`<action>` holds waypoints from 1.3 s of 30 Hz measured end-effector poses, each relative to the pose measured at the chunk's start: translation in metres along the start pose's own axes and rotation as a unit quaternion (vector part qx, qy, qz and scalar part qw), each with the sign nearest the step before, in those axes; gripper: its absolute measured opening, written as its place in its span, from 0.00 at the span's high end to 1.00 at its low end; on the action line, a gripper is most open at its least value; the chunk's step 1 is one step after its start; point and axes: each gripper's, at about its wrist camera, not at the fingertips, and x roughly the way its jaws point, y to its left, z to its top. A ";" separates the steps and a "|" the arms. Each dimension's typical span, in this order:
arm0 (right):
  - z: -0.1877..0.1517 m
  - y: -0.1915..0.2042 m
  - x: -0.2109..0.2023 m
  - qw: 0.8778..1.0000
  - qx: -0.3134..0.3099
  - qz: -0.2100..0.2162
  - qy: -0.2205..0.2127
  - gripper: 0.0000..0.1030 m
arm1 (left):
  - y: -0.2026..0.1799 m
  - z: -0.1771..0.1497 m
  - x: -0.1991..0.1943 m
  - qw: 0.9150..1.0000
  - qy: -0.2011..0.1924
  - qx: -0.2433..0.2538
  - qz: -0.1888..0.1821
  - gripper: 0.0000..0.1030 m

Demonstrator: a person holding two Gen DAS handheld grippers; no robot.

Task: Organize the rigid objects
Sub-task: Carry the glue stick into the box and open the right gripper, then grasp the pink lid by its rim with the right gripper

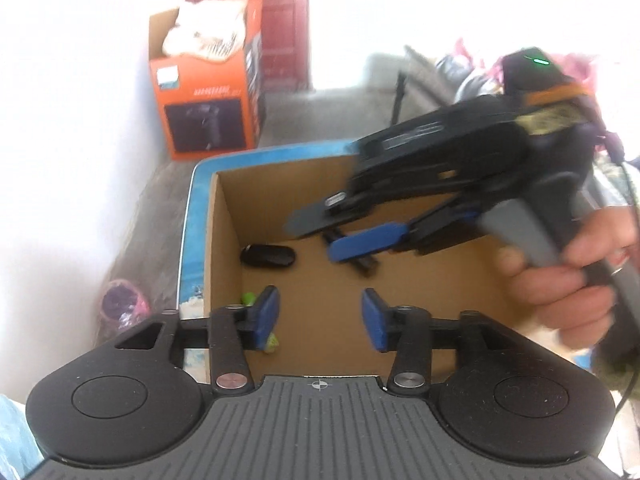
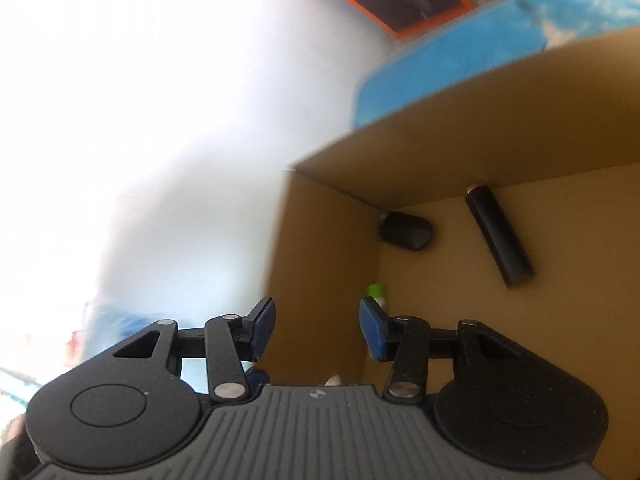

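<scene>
An open cardboard box (image 1: 222, 236) with blue printed outsides stands on the floor below both grippers. On its bottom lie a black oval object (image 1: 268, 256), a black cylinder (image 1: 365, 265) and a small green and white thing (image 1: 249, 299) by the left wall. My left gripper (image 1: 320, 320) hangs open over the box's near side, nothing between its blue pads. My right gripper (image 1: 320, 236), held by a hand, reaches in from the right, blurred, above the cylinder. In the right wrist view the right gripper (image 2: 318, 328) is open and empty, with the cylinder (image 2: 498, 236), oval object (image 2: 406, 232) and green thing (image 2: 376, 291) beyond.
An orange carton (image 1: 204, 92) with white cloth in it stands against the white wall behind the box, in front of a red door (image 1: 284, 20). A purple and pink object (image 1: 124, 308) lies on the grey floor at left. Furniture heaped with clothes (image 1: 460, 68) is at the right.
</scene>
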 end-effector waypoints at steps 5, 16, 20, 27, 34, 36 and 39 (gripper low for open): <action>-0.072 0.013 -0.097 0.995 -0.060 0.019 -0.077 0.52 | -0.018 -0.042 -0.036 0.998 -0.030 0.007 -0.059 0.35; -0.201 -0.049 -0.116 0.979 -0.068 -0.156 -0.111 0.52 | -0.085 -0.124 -0.003 0.983 0.065 0.029 -0.170 0.27; -0.214 -0.060 -0.100 0.978 -0.059 -0.172 -0.101 0.59 | -0.102 -0.134 0.008 0.985 0.066 0.055 -0.150 0.31; -0.216 -0.049 -0.085 0.965 -0.113 -0.218 -0.093 0.79 | -0.120 -0.148 0.010 0.987 0.051 0.089 -0.121 0.36; -0.219 -0.057 -0.091 0.964 -0.103 -0.225 -0.101 0.87 | -0.129 -0.150 0.017 0.987 0.039 0.110 -0.109 0.36; -0.220 -0.059 -0.094 0.964 -0.099 -0.224 -0.103 0.87 | -0.130 -0.149 0.020 0.988 0.038 0.113 -0.100 0.35; -0.221 -0.061 -0.097 0.965 -0.097 -0.220 -0.103 0.87 | -0.132 -0.147 0.024 0.988 0.042 0.120 -0.091 0.35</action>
